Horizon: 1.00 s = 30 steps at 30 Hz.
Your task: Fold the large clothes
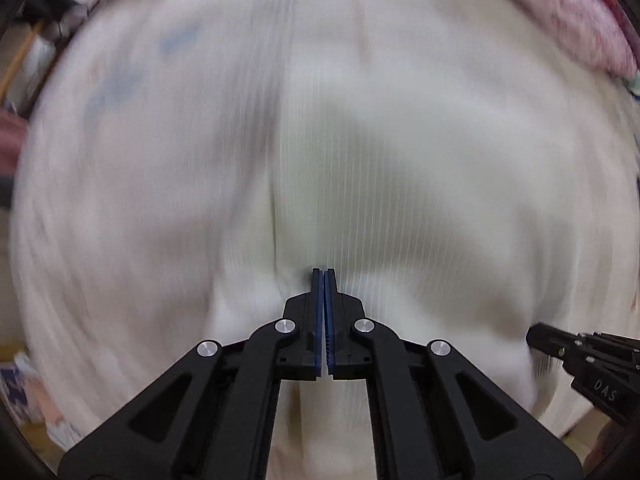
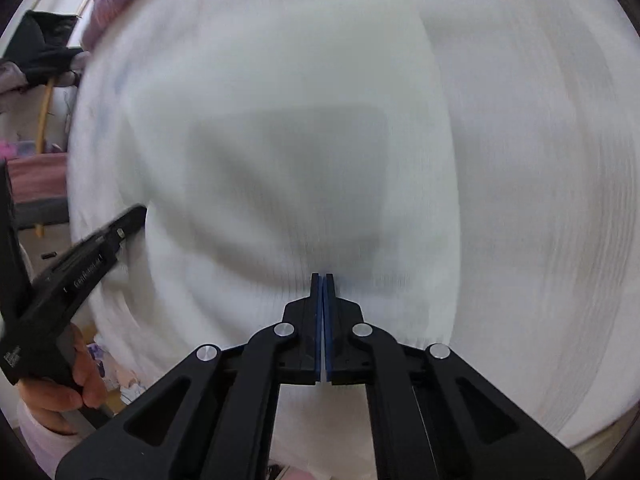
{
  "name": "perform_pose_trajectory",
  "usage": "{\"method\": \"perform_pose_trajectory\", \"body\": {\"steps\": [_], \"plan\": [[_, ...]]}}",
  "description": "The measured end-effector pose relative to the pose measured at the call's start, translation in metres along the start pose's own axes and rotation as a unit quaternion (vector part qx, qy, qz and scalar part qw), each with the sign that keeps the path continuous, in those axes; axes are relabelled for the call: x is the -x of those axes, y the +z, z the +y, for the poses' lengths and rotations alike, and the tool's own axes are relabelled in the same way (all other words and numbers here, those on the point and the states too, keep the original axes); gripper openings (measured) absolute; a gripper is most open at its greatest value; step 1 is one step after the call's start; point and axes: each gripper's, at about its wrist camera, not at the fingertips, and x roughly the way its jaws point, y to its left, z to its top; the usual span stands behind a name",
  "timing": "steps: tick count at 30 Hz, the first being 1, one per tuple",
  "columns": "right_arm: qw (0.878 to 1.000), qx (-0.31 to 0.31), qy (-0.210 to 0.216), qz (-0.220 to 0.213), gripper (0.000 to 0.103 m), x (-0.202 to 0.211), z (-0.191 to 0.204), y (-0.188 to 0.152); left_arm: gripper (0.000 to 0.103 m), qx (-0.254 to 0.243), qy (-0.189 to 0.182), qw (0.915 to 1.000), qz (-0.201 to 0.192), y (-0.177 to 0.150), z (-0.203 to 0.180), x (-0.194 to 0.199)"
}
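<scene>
A large white ribbed garment point(image 1: 360, 140) fills the left wrist view and, as the same garment point(image 2: 300, 100), the right wrist view; both are smeared by motion. My left gripper point(image 1: 323, 270) points straight down with its blue pads pressed together on a gathered crease of the fabric. My right gripper point(image 2: 322, 275) is also shut, its tips at the cloth beside a grey shadow. Each gripper shows in the other's view: the right gripper point(image 1: 534, 334) at the lower right edge, the left gripper point(image 2: 138, 212) at the left with a hand point(image 2: 76, 384) on its handle.
Pink patterned fabric point(image 1: 580, 12) lies past the garment at the upper right. A black item point(image 2: 44, 44) and a yellow rod point(image 2: 44, 120) stand at the left edge. Printed items point(image 1: 20, 392) sit low at the left.
</scene>
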Motion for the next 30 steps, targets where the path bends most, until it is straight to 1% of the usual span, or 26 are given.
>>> {"method": "perform_pose_trajectory", "body": {"steps": [1, 2, 3, 4, 5, 6, 7, 8, 9, 10, 11, 12, 13, 15, 17, 18, 19, 20, 21, 22, 24, 25, 26, 27, 28, 30], "plan": [[1.0, -0.008, 0.003, 0.007, 0.0, -0.005, -0.002, -0.013, 0.002, 0.001, 0.002, 1.0, -0.001, -0.014, 0.004, -0.001], [1.0, -0.019, 0.009, 0.015, 0.0, -0.009, -0.007, -0.035, 0.002, 0.001, 0.003, 1.0, 0.003, -0.032, 0.007, -0.003], [1.0, -0.023, 0.015, 0.009, 0.0, -0.009, -0.011, -0.052, 0.002, 0.0, 0.004, 0.9999, 0.013, -0.052, 0.01, -0.004], [0.999, -0.026, 0.018, -0.003, 0.0, -0.006, -0.015, -0.066, 0.002, 0.003, 0.003, 0.9998, 0.02, -0.063, 0.013, -0.005], [0.999, -0.033, 0.023, -0.01, 0.0, -0.003, -0.017, -0.072, 0.002, 0.006, 0.003, 0.9998, 0.02, -0.075, 0.015, -0.005], [0.998, -0.052, 0.034, -0.012, 0.0, 0.001, -0.022, -0.079, 0.002, 0.008, 0.01, 0.9997, 0.022, -0.082, 0.016, -0.004], [0.997, -0.067, 0.042, -0.009, 0.0, 0.002, -0.026, -0.08, 0.003, 0.011, 0.032, 0.9986, 0.04, -0.088, 0.018, -0.007], [0.995, -0.084, 0.045, 0.003, 0.0, 0.0, -0.028, -0.084, 0.003, 0.021, 0.055, 0.994, 0.092, -0.097, 0.023, -0.02], [0.995, -0.089, 0.043, 0.008, 0.0, 0.0, -0.029, -0.091, 0.003, 0.045, 0.047, 0.9894, 0.13, -0.109, 0.031, -0.033], [0.996, -0.083, 0.038, 0.01, 0.0, 0.0, -0.028, -0.099, 0.003, 0.068, 0.03, 0.9887, 0.131, -0.121, 0.038, -0.035], [0.997, -0.074, 0.034, 0.015, 0.0, 0.0, -0.026, -0.105, 0.003, 0.074, 0.019, 0.9902, 0.117, -0.128, 0.042, -0.031], [0.997, -0.066, 0.03, 0.023, 0.0, -0.003, -0.026, -0.113, 0.003, 0.069, 0.014, 0.9913, 0.111, -0.133, 0.042, -0.028], [0.997, -0.068, 0.033, 0.027, 0.0, -0.006, -0.029, -0.12, 0.003, 0.053, 0.016, 0.9911, 0.121, -0.139, 0.04, -0.026], [0.994, -0.089, 0.058, 0.032, 0.0, -0.012, -0.037, -0.126, 0.004, 0.037, 0.023, 0.9898, 0.136, -0.145, 0.036, -0.024], [0.989, -0.114, 0.08, 0.041, 0.0, -0.013, -0.044, -0.125, 0.014, 0.031, 0.021, 0.9906, 0.132, -0.142, 0.034, -0.019], [0.988, -0.119, 0.082, 0.05, 0.001, -0.013, -0.044, -0.128, 0.031, 0.029, 0.023, 0.9918, 0.122, -0.138, 0.032, -0.014], [0.989, -0.105, 0.073, 0.081, 0.003, -0.018, -0.04, -0.134, 0.043, 0.027, 0.026, 0.9935, 0.108, -0.135, 0.03, -0.008], [0.989, -0.081, 0.052, 0.113, 0.004, -0.023, -0.036, -0.144, 0.044, 0.023, 0.028, 0.9949, 0.094, -0.133, 0.026, -0.001], [0.989, -0.068, 0.037, 0.128, 0.009, -0.027, -0.033, -0.147, 0.046, 0.018, 0.029, 0.996, 0.082, -0.131, 0.02, 0.007], [0.987, -0.064, 0.023, 0.147, 0.009, -0.031, -0.032, -0.159, 0.054, 0.015, 0.03, 0.9965, 0.077, -0.127, 0.017, 0.012], [0.985, -0.082, 0.034, 0.151, 0.011, -0.025, -0.034, -0.163, 0.056, 0.011, 0.043, 0.9972, 0.06, -0.116, 0.014, 0.024], [0.985, -0.087, 0.044, 0.141, 0.016, -0.018, -0.032, -0.159, 0.06, 0.01, 0.043, 0.9977, 0.051, -0.112, 0.013, 0.028], [0.986, -0.084, 0.056, 0.132, 0.034, -0.01, -0.03, -0.156, 0.064, 0.01, 0.043, 0.9983, 0.039, -0.105, 0.013, 0.034], [0.987, -0.07, 0.071, 0.123, 0.09, 0.001, -0.027, -0.153, 0.076, 0.01, 0.044, 0.9985, 0.031, -0.1, 0.014, 0.038], [0.99, -0.052, 0.068, 0.109, 0.094, 0.015, -0.024, -0.151, 0.084, 0.012, 0.046, 0.9987, 0.018, -0.091, 0.016, 0.045], [0.994, -0.015, 0.071, 0.076, 0.096, 0.037, -0.013, -0.145, 0.084, 0.012, 0.045, 0.9989, -0.008, -0.079, 0.019, 0.056]]}}
